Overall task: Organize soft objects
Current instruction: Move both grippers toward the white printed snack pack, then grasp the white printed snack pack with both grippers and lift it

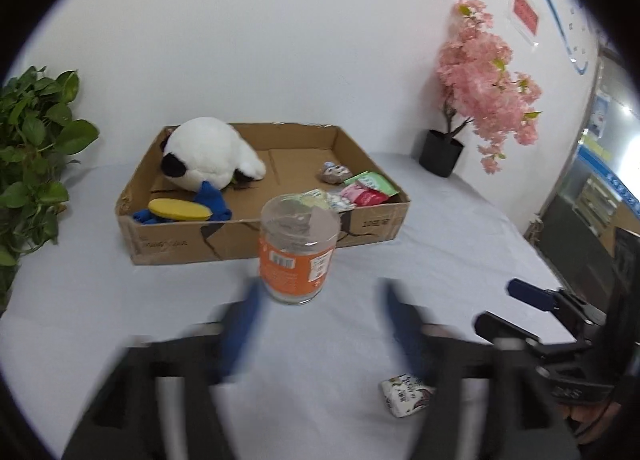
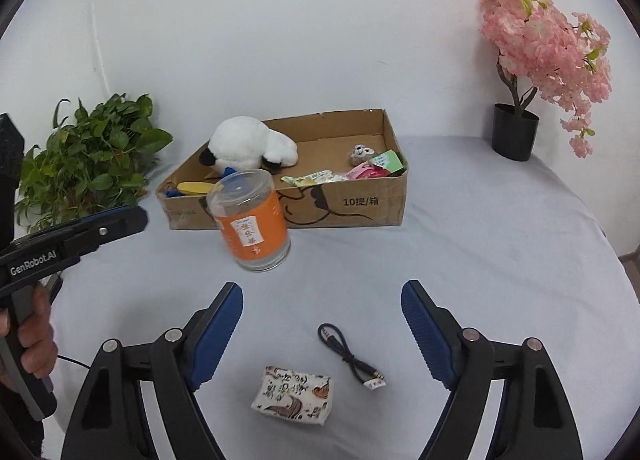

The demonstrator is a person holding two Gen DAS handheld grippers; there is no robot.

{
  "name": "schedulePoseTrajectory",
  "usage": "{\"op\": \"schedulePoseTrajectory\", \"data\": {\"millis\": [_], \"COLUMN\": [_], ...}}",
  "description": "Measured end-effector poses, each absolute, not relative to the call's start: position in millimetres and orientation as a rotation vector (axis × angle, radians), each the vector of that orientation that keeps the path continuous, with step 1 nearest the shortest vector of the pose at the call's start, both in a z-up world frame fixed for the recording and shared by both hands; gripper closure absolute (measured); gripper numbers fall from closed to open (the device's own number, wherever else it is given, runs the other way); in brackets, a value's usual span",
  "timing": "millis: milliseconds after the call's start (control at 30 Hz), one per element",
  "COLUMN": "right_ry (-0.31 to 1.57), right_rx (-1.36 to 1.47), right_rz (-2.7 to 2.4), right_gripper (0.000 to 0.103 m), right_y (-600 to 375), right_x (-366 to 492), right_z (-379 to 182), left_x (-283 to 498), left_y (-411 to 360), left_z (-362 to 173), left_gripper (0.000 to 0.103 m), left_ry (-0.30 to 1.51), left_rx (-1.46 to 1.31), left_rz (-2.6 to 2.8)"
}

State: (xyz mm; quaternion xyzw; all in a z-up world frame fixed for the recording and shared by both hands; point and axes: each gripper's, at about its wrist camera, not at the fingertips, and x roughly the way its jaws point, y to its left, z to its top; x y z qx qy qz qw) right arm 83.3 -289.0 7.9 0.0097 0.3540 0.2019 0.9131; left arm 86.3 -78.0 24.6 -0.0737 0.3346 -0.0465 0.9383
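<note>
Though our left gripper is smeared by blur, we read both it and the right gripper as spread wide, holding nothing. The patterned pouch lies on the table below the right one; plush toys sit in the cardboard box.

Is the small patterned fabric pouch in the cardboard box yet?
Out. The small patterned fabric pouch lies on the white tablecloth, near the cardboard box.
</note>
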Motion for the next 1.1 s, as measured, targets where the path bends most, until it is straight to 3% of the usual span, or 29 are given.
{"op": "schedulePoseTrajectory", "data": {"millis": [33,100,300,467,633,900,967,1033,1100], "right_ry": [0.730,0.740,1.005,1.083,1.132,1.079,1.036,0.993,0.964], "right_rx": [0.025,0.030,0.011,0.059,0.019,-0.060,-0.108,-0.132,-0.170], "right_rz": [0.430,0.472,0.642,0.606,0.602,0.995,0.923,0.820,0.743], "right_gripper": [0.006,0.000,0.001,0.013,0.034,0.032,0.028,0.028,0.028], "right_y": [-289,-290,-289,-297,-275,-225,-229,-237,-242], "right_x": [79,71,62,66,70,25,28,40,56], "right_z": [8,7,-42,-68,-79,-62,-59,-59,-64], "left_x": [84,83,87,85,86,87,90,93,97], "left_y": [-77,-77,-77,-75,-72,-49,-47,-52,-60], "left_z": [22,14,-42,-71,-75,-89,-95,-99,-104], "left_gripper": [0.008,0.008,0.008,0.009,0.009,0.016,0.016,0.025,0.027], "left_ry": [0.683,0.724,0.967,1.069,1.088,1.123,1.141,1.157,1.181], "left_rx": [-0.163,-0.188,-0.300,-0.407,-0.442,-0.602,-0.645,-0.678,-0.709], "left_rz": [-0.092,-0.144,-0.259,-0.302,-0.334,-0.385,-0.391,-0.429,-0.464]}}
